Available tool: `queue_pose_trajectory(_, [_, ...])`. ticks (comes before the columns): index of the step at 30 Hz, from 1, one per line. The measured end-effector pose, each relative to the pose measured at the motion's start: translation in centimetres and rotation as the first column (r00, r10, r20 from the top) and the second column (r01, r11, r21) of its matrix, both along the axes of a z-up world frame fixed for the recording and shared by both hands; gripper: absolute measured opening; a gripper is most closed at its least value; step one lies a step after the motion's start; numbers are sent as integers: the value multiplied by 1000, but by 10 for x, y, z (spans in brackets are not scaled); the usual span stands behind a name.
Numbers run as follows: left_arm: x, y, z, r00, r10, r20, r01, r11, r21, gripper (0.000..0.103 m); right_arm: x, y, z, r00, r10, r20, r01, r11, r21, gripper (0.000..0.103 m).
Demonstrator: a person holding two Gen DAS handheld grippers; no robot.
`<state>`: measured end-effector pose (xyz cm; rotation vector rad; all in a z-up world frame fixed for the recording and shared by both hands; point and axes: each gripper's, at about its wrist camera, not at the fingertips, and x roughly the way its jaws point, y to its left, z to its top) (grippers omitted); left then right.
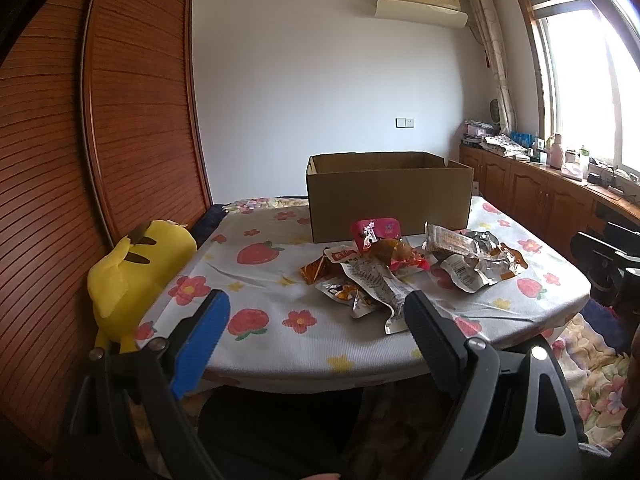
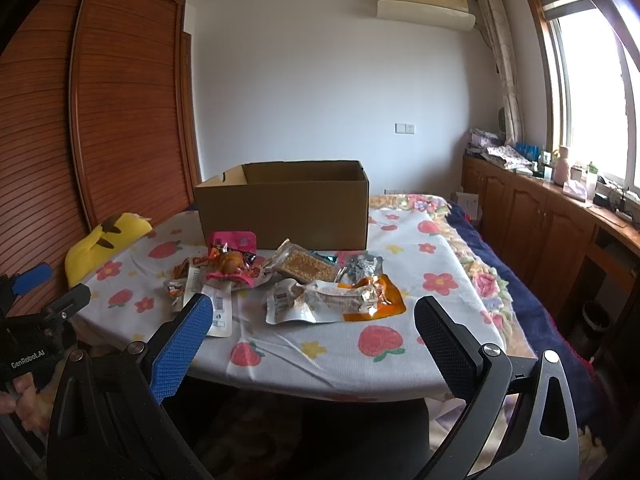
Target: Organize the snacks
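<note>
A pile of snack packets (image 1: pixel 400 268) lies on a table (image 1: pixel 280 336) with a flower-and-strawberry cloth, in front of an open cardboard box (image 1: pixel 388 196). The pile also shows in the right wrist view (image 2: pixel 280 284), with the box (image 2: pixel 288 212) behind it. A pink packet (image 1: pixel 376 232) leans against the box. An orange-edged packet (image 2: pixel 352 300) lies nearest the right gripper. My left gripper (image 1: pixel 316 312) is open and empty, just short of the table's near edge. My right gripper (image 2: pixel 314 316) is open and empty, also near the front edge. The left gripper shows at the left in the right wrist view (image 2: pixel 44 292).
A yellow plush toy (image 1: pixel 132 276) sits at the table's left edge beside a wooden slatted wardrobe (image 1: pixel 120 120). A wooden cabinet (image 2: pixel 560 216) with clutter runs under the window at the right. Bedding (image 2: pixel 500 264) lies right of the table.
</note>
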<state>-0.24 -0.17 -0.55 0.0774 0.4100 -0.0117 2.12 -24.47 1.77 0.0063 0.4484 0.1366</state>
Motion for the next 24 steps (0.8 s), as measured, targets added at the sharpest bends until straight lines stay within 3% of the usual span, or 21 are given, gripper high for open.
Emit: queue_pose_trajectory(24, [-1, 0, 5, 1000, -2, 8, 2, 1000, 3, 90, 0, 0, 1, 1000, 1, 2, -1, 1000, 1, 103])
